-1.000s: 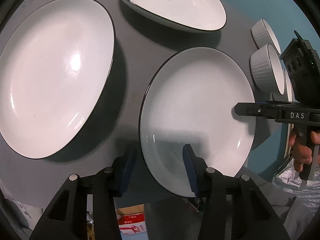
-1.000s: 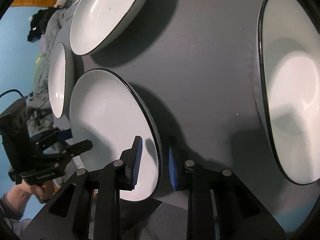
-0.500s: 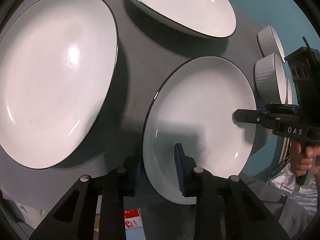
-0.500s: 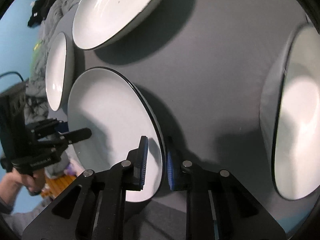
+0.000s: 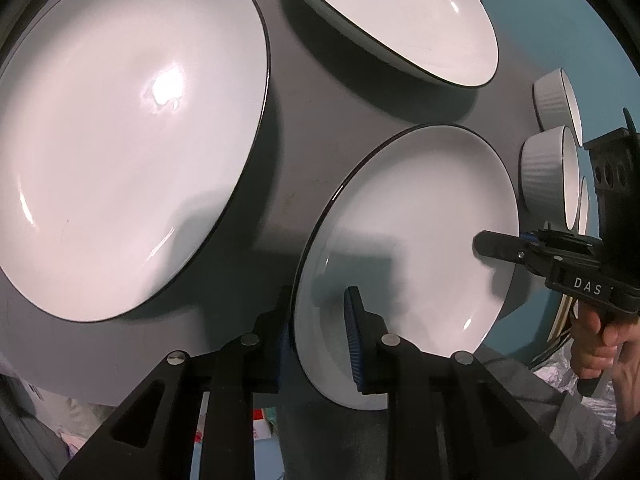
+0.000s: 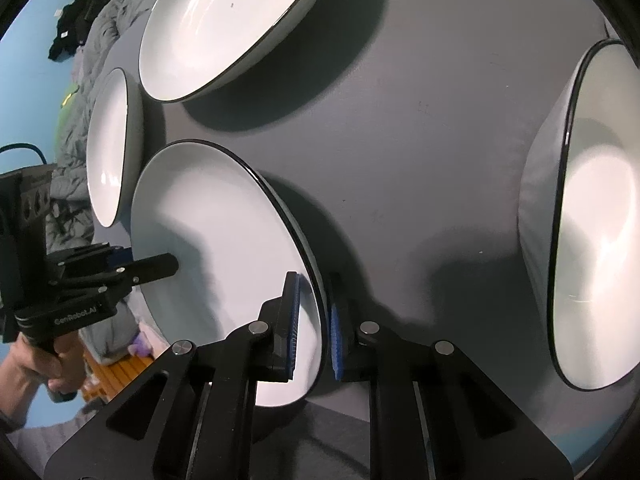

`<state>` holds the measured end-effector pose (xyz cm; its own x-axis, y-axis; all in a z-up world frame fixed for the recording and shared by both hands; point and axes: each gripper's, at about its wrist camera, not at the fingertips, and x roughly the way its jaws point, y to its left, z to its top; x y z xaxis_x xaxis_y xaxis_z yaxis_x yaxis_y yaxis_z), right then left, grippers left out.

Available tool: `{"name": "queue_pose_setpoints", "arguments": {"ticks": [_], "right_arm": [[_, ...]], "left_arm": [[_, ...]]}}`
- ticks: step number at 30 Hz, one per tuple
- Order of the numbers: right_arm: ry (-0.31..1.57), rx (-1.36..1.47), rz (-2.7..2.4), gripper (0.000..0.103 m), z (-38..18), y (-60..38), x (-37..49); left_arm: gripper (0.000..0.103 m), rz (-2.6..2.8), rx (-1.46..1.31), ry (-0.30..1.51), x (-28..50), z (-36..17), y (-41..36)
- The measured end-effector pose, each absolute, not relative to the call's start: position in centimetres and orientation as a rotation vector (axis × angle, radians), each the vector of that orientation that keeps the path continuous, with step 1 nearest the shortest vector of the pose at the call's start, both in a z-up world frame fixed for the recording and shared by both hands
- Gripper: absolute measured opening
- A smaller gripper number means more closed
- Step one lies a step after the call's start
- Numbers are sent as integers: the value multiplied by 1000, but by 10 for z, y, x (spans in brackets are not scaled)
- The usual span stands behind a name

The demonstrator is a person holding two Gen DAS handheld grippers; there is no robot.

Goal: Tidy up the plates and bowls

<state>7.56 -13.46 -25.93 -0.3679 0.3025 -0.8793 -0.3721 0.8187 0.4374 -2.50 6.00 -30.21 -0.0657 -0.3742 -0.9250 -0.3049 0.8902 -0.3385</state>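
A white black-rimmed plate [image 5: 420,232] is held off the grey table [image 5: 304,128] by both grippers, tilted. My left gripper [image 5: 316,340] is shut on its near rim; my right gripper [image 5: 486,246] grips the opposite rim. In the right wrist view the right gripper [image 6: 314,322] is shut on the same plate [image 6: 208,236], and the left gripper [image 6: 160,266] holds its far edge. A large plate [image 5: 120,136] lies at left, another plate [image 5: 396,12] at the back.
Two white ribbed bowls [image 5: 550,172] stand at the table's right edge. In the right wrist view a bowl [image 6: 592,216] is at right, two plates [image 6: 228,20] at the back. Bedding and clutter lie beyond the table.
Both grippers closed further on the plate's rim and raised it; the plate now tilts more and has shifted slightly right over the table.
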Motion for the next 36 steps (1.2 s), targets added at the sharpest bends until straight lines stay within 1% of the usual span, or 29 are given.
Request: {"name": "queue_pose_setpoints", "arguments": {"ticks": [7, 17, 28, 36], "right_arm": [[1824, -70, 716, 14, -246, -131, 82], [1804, -80, 728, 14, -223, -123, 104], [1769, -90, 732, 14, -214, -98, 152], [1773, -98, 752, 14, -224, -67, 190]], "left_arm": [[23, -58, -532, 1657, -22, -284, 63], [23, -67, -490, 1594, 17, -248, 81], [23, -42, -446, 1553, 77, -238, 89], [23, 16, -427, 1555, 115, -246, 108]]}}
